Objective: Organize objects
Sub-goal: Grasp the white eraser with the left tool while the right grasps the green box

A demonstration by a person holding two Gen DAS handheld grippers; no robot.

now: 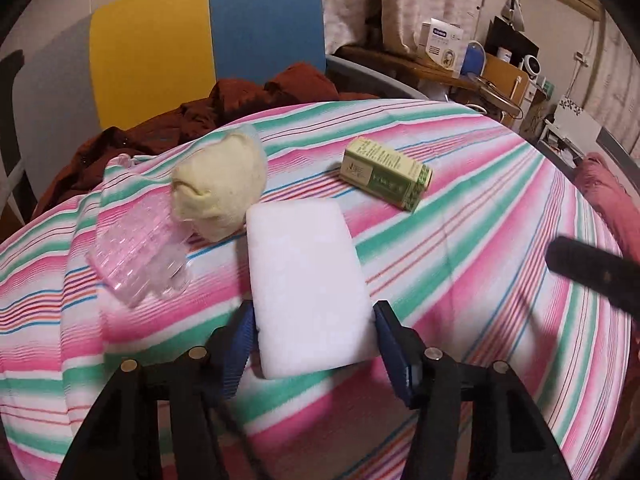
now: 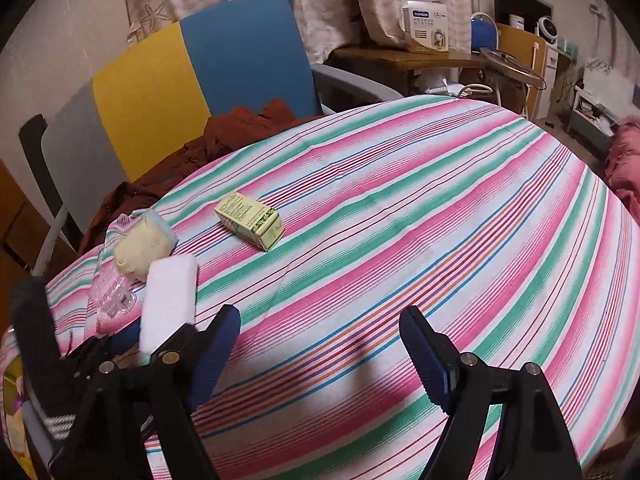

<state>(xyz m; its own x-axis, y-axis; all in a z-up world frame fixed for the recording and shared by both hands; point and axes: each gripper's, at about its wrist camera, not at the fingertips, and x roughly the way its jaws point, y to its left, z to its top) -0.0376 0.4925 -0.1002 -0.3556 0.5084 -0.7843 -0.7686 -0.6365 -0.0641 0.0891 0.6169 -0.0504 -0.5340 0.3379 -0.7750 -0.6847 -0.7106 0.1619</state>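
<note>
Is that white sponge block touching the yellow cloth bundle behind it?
Cannot tell. In the left wrist view the white sponge block overlaps the yellow cloth bundle, hiding any gap or contact.

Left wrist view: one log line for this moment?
left gripper: shut on white sponge | right gripper: open, empty | green box: on striped cloth, untouched

Two fisheye wrist views, angled steeply down onto a striped tablecloth (image 1: 460, 240). Left view close over a white sponge (image 1: 306, 288). Right view farther right of the sponge (image 2: 170, 300), facing bare cloth (image 2: 400, 220). Shared: sponge, green box (image 1: 386, 174) (image 2: 250, 220), blue-and-yellow chair (image 1: 208, 40) (image 2: 192, 76).
</note>
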